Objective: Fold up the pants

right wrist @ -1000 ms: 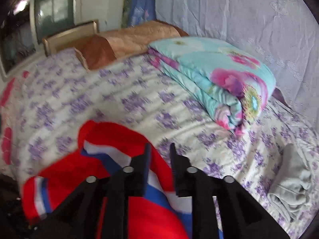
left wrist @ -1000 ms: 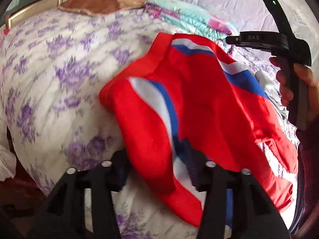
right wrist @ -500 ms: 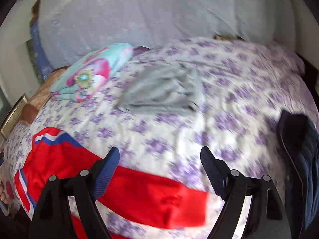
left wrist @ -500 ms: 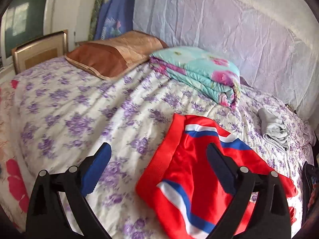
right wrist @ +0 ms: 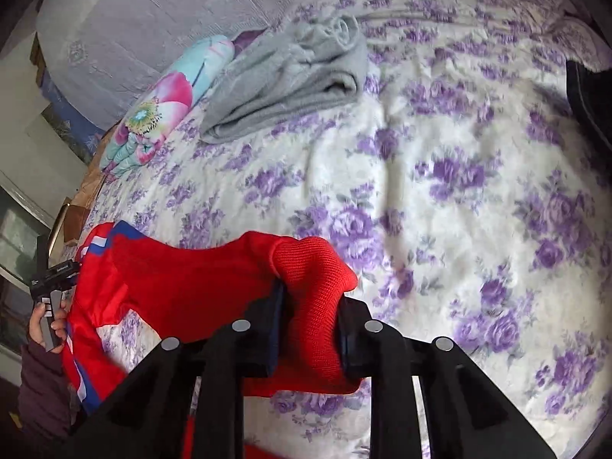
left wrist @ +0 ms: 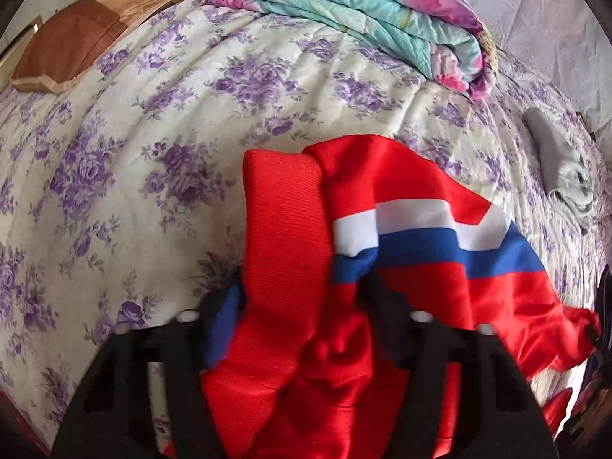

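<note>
The left gripper (left wrist: 302,298) and right gripper (right wrist: 308,325) both angle downward, their jaws having just closed, each clamped on red pants (left wrist: 401,199) fabric bunched between the pads.

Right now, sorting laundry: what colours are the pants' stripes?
White above blue on the red pants, clearest in the left wrist view.

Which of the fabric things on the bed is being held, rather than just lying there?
The red pants with the white and blue stripes: both grippers pinch them. The grey folded cloth, the floral quilt and the brown pillow lie untouched.
</note>
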Available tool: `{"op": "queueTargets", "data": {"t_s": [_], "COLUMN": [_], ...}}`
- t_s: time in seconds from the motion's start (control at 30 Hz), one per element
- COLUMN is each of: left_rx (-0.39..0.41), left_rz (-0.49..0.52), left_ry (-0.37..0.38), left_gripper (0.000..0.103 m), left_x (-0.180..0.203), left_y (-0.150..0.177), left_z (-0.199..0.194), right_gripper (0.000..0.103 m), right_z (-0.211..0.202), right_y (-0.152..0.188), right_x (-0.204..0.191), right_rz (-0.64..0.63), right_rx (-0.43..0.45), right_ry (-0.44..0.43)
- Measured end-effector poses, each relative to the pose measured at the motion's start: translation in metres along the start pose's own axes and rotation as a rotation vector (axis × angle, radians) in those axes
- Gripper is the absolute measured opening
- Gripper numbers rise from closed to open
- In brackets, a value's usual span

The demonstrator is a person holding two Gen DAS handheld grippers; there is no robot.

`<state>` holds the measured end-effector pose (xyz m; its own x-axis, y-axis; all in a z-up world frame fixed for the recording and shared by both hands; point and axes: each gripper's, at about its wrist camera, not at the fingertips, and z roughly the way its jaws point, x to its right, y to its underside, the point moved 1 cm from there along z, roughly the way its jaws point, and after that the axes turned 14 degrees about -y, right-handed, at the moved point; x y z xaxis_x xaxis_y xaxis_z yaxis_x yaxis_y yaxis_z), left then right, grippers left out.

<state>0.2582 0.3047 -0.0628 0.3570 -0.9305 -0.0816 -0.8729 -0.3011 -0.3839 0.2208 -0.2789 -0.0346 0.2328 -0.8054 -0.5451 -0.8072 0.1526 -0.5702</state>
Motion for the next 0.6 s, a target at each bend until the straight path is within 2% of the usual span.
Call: {"op": "queueTargets", "data": {"t_s": [0.07,0.13,0.17,0.33,0.5,0.53,0.57,0.6], "left_rx": [0.052,0.109,0.129,0.229,0.286,0.292,0.273,0.227], "left_rz": [0.023,0.022,0.02,0.037,-0.026,-0.04,-0.047,-0.043], "left_ry": [-0.022,-0.024,-0.003,-0.04,-0.008,-0.012,-0.022,-0.048], "left_gripper": [0.033,0.033,0.032,0.032,0.033,0.035,0.042,0.048], "left_x": [0.002,0.002,0.004,0.028,0.041,0.041,0.043,0.046], "left_y": [0.002,0.0,-0.002,-0.018,-0.036,-0.037,-0.037,-0.038], "left_z": [-0.015,-0.031,-0.039,-0.061,-0.064,-0.061,-0.05,-0.034], "right_gripper": [0.021,0.021,0.021,0.021,0.021,0.022,0.022,0.022], "right_z": [-0.022,-0.043,-0.051,-0.059,-0.064,-0.062,-0.055,-0.043], "right_y": [-0.016,-0.029,-0.034,-0.053,-0.061,-0.061,-0.06,-0.059], "right_x": [-0.001,0.003,0.007,0.031,0.038,0.04,0.046,0.054], "right_rz": [-0.014,-0.007,-0.005,0.018,0.01,0.012,0.027,0.048], "right_rx": [0.081,0.156,0.172,0.197,0.258,0.267,0.255,0.223], "right_ry": [0.014,0.026,0.026,0.068,0.071,0.078,0.098,0.13]}}
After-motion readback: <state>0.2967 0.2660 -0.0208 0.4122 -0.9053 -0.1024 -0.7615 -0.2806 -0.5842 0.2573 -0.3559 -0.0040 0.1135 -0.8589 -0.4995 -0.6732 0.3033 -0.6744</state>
